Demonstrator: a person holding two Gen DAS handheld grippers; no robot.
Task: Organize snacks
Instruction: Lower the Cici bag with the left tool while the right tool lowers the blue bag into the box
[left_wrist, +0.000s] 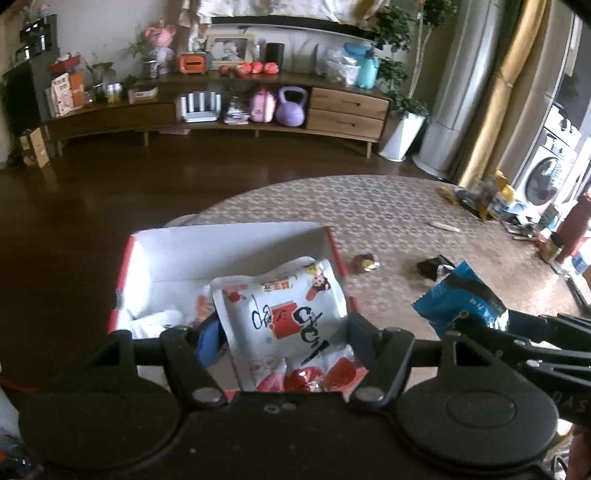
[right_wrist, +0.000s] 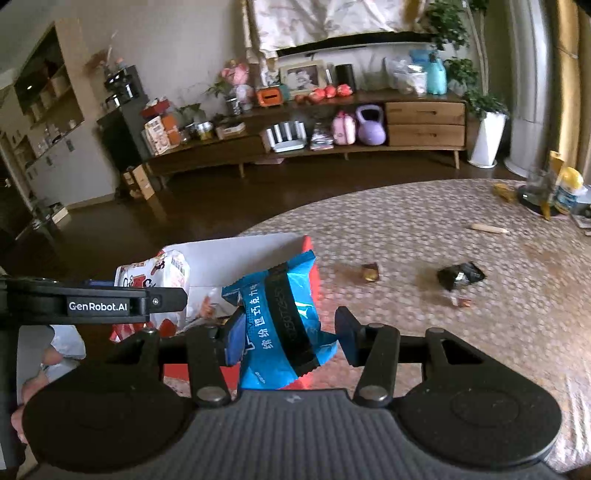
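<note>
A white snack bag (left_wrist: 284, 314) with red and black print sits between the fingers of my left gripper (left_wrist: 284, 336), which is shut on it above a red box with a white inside (left_wrist: 221, 251). More packets lie in the box. My right gripper (right_wrist: 291, 332) is shut on a blue packet (right_wrist: 280, 321) with a black band, held just right of the box's red wall (right_wrist: 314, 273). In the left wrist view the blue packet (left_wrist: 458, 295) and right gripper (left_wrist: 461, 317) hang to the right. In the right wrist view the left gripper (right_wrist: 177, 300) and white bag (right_wrist: 159, 273) are on the left.
On the patterned tablecloth (right_wrist: 406, 229) lie a small gold candy (right_wrist: 370, 272), a black wrapper (right_wrist: 461, 275), a tiny red sweet (right_wrist: 461, 302) and a wooden stick (right_wrist: 489, 229). Bottles and jars (right_wrist: 565, 192) crowd the far right. The table's left edge drops to dark floor.
</note>
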